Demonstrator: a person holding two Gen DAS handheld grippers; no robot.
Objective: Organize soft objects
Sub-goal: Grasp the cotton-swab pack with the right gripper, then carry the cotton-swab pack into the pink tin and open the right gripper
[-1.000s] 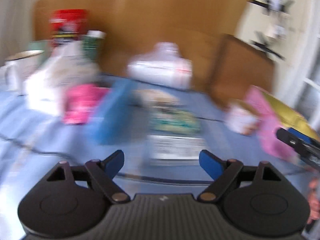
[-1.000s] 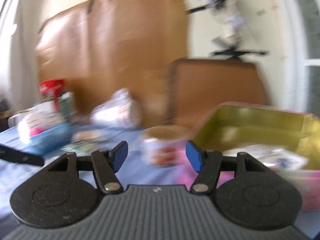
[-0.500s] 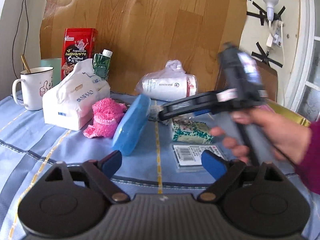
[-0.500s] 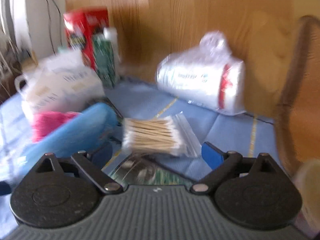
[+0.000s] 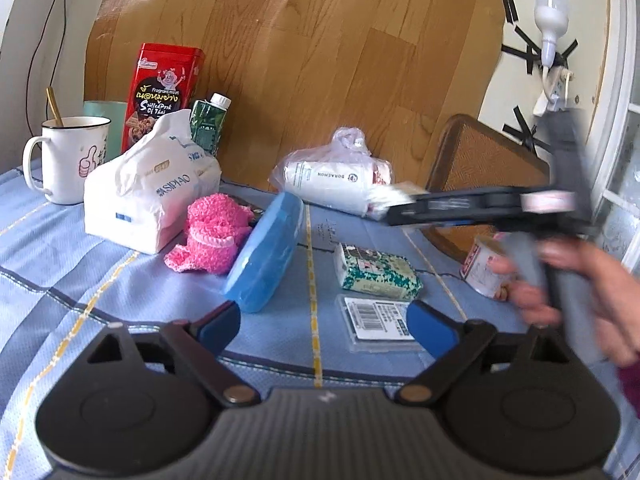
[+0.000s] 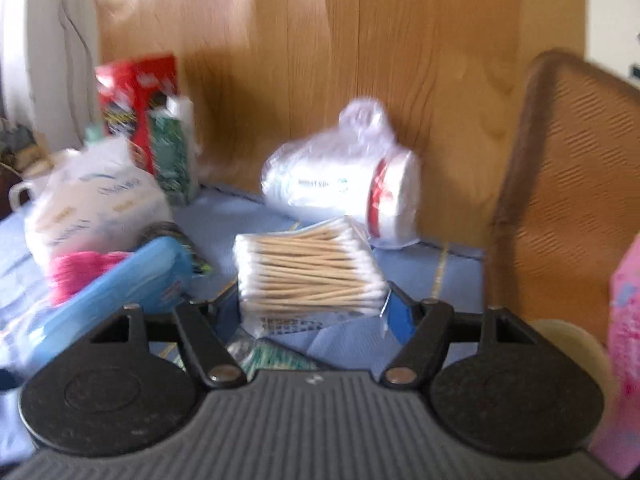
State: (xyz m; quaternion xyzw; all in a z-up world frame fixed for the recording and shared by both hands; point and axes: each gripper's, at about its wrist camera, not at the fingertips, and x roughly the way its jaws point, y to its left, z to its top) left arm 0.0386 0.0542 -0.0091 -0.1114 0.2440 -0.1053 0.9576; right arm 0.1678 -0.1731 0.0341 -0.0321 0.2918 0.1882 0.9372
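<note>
A pack of cotton swabs (image 6: 310, 270) sits between the fingers of my right gripper (image 6: 310, 314), lifted off the blue cloth; the fingers are shut on it. In the left wrist view the right gripper (image 5: 394, 204) is held in the air with the white pack (image 5: 394, 194) at its tip. My left gripper (image 5: 324, 326) is open and empty above the table's near edge. A pink fuzzy sock (image 5: 212, 236), a white tissue pack (image 5: 148, 196) and a blue sponge-like pad (image 5: 266, 252) lie on the left.
A bagged stack of paper cups (image 5: 332, 184), a green patterned packet (image 5: 376, 272), a clear barcode case (image 5: 378, 320), a small cup (image 5: 484, 268), a mug (image 5: 68, 160), a red tin (image 5: 164, 92) and a carton (image 5: 208, 120) stand around. A pink box (image 6: 624, 320) is at far right.
My right gripper has closed on the cotton swab pack and lifted it, pulling back to the right. My left gripper has stayed still and open.
</note>
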